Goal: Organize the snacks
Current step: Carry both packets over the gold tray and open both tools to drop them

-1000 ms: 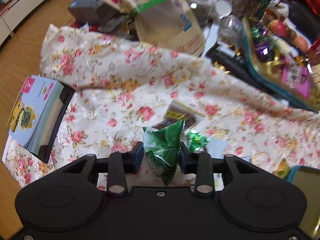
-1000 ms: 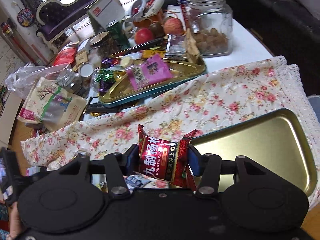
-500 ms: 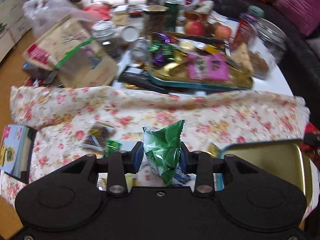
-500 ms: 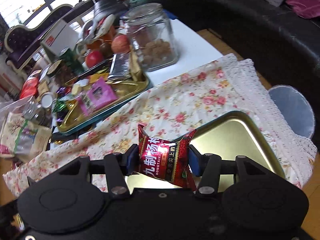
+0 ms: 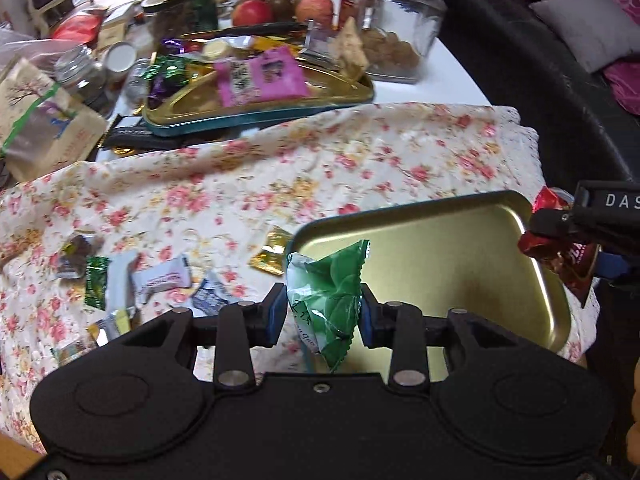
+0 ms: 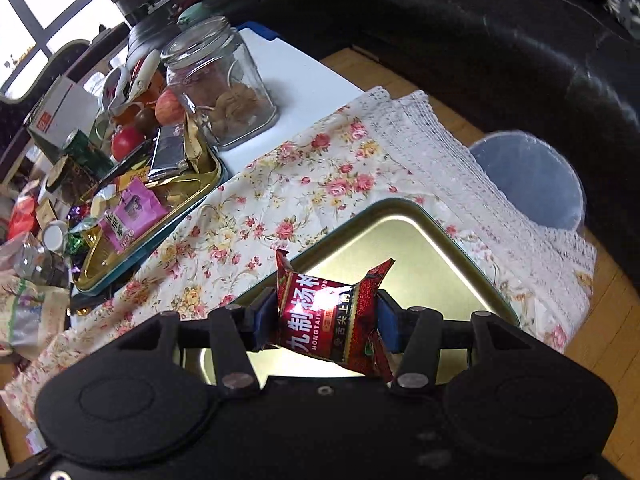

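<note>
The left gripper has its fingers closed partway on a green snack packet, the blue pads pressing its two sides. The packet hangs over the near left corner of an empty gold tray, which lies on a floral cloth covering the bench.

In the left wrist view, the right gripper enters at 3 o'clock, over the tray's right rim, with a red snack packet between its fingers. The right wrist view shows the same red snack packet clamped at both ends by wider-set fingers, held above the gold tray.

At 9 o'clock from the green packet, several loose wrapped snacks lie scattered on the cloth, and a small gold sachet rests just beside the tray's left edge. Toward 12 o'clock, past the cloth, a second tray is heaped with sweets and a pink packet. A glass jar stands at about 1 o'clock, just beyond that tray, with apples near it.
</note>
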Demonstrator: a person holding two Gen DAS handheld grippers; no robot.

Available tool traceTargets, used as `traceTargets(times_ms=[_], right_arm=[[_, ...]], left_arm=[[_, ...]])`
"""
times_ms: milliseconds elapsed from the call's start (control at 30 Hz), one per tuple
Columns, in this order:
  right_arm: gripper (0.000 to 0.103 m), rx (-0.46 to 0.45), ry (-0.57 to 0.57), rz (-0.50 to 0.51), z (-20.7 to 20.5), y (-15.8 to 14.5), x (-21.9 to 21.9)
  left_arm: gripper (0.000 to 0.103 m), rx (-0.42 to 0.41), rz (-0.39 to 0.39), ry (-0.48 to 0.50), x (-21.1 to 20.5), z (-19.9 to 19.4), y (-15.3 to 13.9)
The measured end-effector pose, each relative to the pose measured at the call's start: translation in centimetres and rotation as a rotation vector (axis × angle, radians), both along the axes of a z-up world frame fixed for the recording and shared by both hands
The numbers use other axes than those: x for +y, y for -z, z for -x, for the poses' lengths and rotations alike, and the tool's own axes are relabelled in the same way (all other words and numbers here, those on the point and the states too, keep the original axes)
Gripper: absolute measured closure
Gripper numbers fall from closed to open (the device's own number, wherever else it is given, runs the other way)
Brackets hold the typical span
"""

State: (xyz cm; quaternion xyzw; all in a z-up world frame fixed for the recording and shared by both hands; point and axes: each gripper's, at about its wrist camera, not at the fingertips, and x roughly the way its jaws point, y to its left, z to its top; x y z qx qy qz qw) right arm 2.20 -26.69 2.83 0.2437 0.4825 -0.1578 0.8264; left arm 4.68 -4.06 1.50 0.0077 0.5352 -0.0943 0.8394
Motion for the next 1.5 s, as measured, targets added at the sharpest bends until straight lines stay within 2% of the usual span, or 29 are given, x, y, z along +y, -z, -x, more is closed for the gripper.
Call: traceTargets(times_ms=[300,700,800,933,1267,1500], right_arm=[[0.048,0.039,0.056,0.014,-0.2,1.3,-1.1],[0.048,0.026,0.063,-0.001,-0.3,1.1,-1.4],[0.048,0.023,0.067,-0.002,-0.1,1.0,-1.5],[0.048,0.022,0.077,-0.008,0.0,1.0,-1.7],[0.049,0.027,0.091,-0.002,0.1,0.9,-2.0],[0.049,0.03,0.076,-0.003,0.0,0.9,-1.7]], left_arm=[[0.058,0.044,-0.016,0.072,-3.2,0.2,1.2],[0.058,0.07,-0.012,0.096,-4.1,0.4,1.9],[0.057,0.055,-0.022,0.106,-4.3,0.5,1.7],[0.047,0.032,-0.014,0.123,-4.4,0.7,1.2],[0.047,0.076,-0.029,0.074,-3.8,0.1,2.1],[0.047,0.063,-0.048,0.074,-3.8,0.2,2.0]])
